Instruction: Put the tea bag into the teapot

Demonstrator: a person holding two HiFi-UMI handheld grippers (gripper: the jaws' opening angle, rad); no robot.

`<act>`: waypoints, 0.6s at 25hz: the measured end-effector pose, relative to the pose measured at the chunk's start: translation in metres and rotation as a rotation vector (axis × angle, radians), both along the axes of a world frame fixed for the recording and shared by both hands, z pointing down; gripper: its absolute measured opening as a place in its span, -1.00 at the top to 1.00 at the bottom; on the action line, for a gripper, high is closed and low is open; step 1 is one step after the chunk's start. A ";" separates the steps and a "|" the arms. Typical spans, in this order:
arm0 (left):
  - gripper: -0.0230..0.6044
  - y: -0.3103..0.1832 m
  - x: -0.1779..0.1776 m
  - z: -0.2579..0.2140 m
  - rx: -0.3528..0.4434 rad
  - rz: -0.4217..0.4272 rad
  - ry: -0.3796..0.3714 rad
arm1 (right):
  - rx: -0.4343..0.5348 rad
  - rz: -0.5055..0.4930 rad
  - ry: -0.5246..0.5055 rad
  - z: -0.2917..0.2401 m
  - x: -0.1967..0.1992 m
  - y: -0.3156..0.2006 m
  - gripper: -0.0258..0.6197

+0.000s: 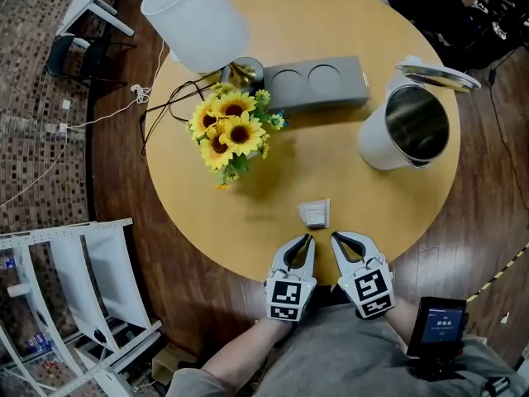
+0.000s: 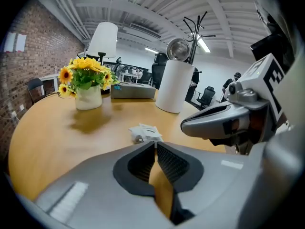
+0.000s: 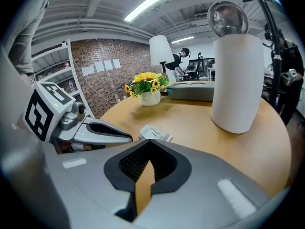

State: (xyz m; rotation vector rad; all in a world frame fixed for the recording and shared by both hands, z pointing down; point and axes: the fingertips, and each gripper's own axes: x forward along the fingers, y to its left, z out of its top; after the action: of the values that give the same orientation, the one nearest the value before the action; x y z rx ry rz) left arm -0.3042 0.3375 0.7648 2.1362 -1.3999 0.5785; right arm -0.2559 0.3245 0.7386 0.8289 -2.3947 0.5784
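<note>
Round and of pale wood, the table (image 1: 355, 184) stands on a dark floor, and the person is at its near edge with both tools.

The left gripper (image 1: 304, 241) and the right gripper (image 1: 337, 240) hang side by side just over this near edge and point toward the middle of the table. In each gripper view the two jaws meet at their tips. Both are closed and nothing is between them, only the bare wood shows through behind the tips.

The tea bag (image 1: 315, 213) lies flat on the table just beyond the tips, a small white packet, touched by neither tool. It sits almost straight ahead of the left gripper and a little to the inner side of the right one, so I judge the left is slightly nearer. The packet looks nearly square, and I cannot tell a long axis. For a pick, the chosen jaws must first open and then go forward and down.

Farther, toward the right edge, stands the white teapot (image 1: 376, 143), its lid (image 1: 438, 75) swung open and the mouth free. It is well apart from the bag, on the side of the right hand. Toward the left edge are sunflowers (image 1: 231, 131), and behind them a grey box (image 1: 318, 83) and a lamp (image 1: 194, 19).
</note>
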 end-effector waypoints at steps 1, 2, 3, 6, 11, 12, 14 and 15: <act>0.82 0.000 -0.001 0.004 -0.005 0.007 -0.013 | -0.005 -0.001 0.001 0.002 0.000 0.000 0.89; 0.78 0.000 -0.001 0.008 -0.008 0.014 -0.025 | -0.010 -0.001 0.003 0.004 0.000 -0.001 0.89; 0.73 -0.001 -0.002 0.011 -0.010 0.018 -0.038 | -0.013 -0.002 0.004 0.006 0.001 -0.001 0.89; 0.56 -0.007 -0.005 0.018 -0.010 0.032 -0.073 | -0.018 -0.002 0.005 0.008 0.001 -0.003 0.89; 0.48 -0.014 -0.004 0.030 -0.035 0.064 -0.127 | -0.029 0.001 0.009 0.011 0.004 -0.004 0.89; 0.55 -0.015 -0.006 0.031 -0.038 0.062 -0.146 | -0.031 0.002 0.009 0.012 0.005 -0.004 0.89; 0.77 -0.016 -0.009 0.032 -0.031 0.060 -0.179 | -0.032 0.006 0.008 0.012 0.005 -0.005 0.89; 0.91 -0.017 -0.009 0.031 -0.024 0.063 -0.185 | -0.033 0.009 0.008 0.013 0.006 -0.005 0.89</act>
State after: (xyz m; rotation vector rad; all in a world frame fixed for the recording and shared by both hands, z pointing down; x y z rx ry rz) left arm -0.3136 0.3208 0.7962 2.1595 -1.4171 0.8323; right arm -0.2500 0.3191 0.7511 0.8265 -2.3686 0.6151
